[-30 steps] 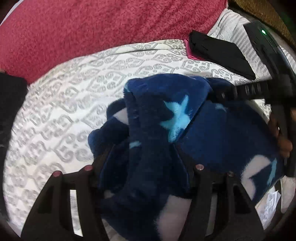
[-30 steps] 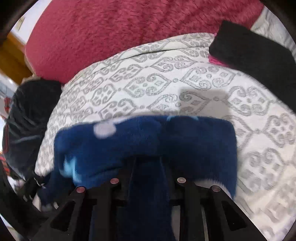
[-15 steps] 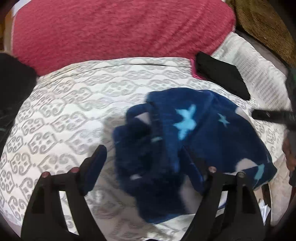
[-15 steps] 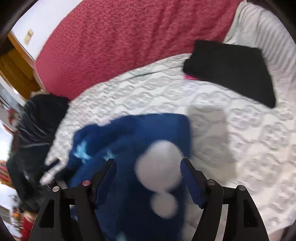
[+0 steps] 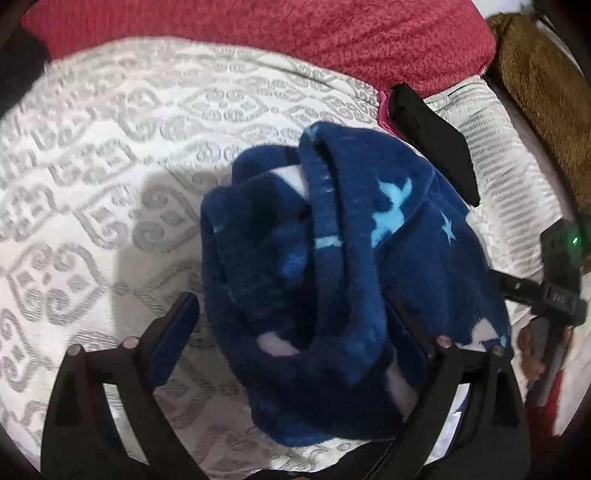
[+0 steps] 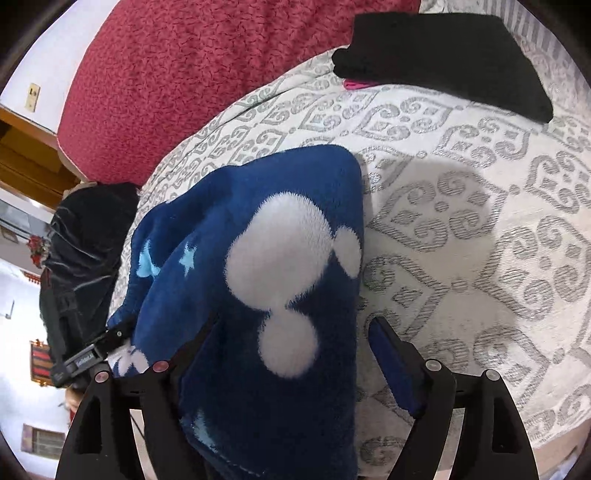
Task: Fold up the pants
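The dark blue fleece pants [image 5: 351, 266], with pale stars and white patches, lie in a folded bundle on the patterned bedspread [image 5: 110, 166]. My left gripper [image 5: 290, 306] straddles the bundle's near end. Its jaws are opening wide, and the left pad stands off the cloth. In the right wrist view the pants [image 6: 221, 206] show a white mouse-head shape. My right gripper [image 6: 291, 325] is opening too. Cloth lies between its fingers and drapes over the left one, while the right pad is bare. Each gripper shows at the edge of the other's view.
A red fleece blanket [image 5: 295, 33] lies along the far side of the bed. A folded black garment [image 6: 443, 55] rests on a pink one at the far right. A dark bundle [image 6: 85, 240] sits off the bed's left edge, and a brown cushion [image 5: 535, 74] lies at the far right.
Both grippers were shut on the lifted pants and have opened and let go. The pants have dropped onto the bedspread as a folded bundle, and both grippers have drawn back.
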`<state>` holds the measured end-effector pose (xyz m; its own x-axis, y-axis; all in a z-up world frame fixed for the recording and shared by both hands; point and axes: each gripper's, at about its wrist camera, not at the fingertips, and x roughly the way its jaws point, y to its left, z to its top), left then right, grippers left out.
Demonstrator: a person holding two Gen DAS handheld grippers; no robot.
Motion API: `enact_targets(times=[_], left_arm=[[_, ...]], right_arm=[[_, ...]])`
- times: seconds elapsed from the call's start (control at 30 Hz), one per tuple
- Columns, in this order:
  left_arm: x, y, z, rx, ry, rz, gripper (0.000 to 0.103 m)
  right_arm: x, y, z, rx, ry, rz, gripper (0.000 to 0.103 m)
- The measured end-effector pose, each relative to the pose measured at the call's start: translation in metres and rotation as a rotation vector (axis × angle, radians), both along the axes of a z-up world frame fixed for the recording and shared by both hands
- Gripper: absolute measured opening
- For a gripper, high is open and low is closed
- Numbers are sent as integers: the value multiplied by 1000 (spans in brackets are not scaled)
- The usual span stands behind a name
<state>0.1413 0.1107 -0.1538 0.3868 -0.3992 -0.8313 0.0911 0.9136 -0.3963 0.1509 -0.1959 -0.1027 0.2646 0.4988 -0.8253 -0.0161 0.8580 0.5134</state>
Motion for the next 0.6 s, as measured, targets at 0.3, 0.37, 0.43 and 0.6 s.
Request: enact_targets(times=[0.3,0.37,0.43,0.6], left_arm=[[22,-7,-33,-243,119,-54,101],[23,-14,-30,-206,76,-84,99],[23,-17,-24,-194,55,-100,82],[14,-28,5,-75,-59,-126,54]], right_arm=[[16,18,-24,96,61,67,89],[19,19,-25,93,59,64,88],[19,20,-21,69,52,45,79],[4,42,19,-113,-104,81,50]])
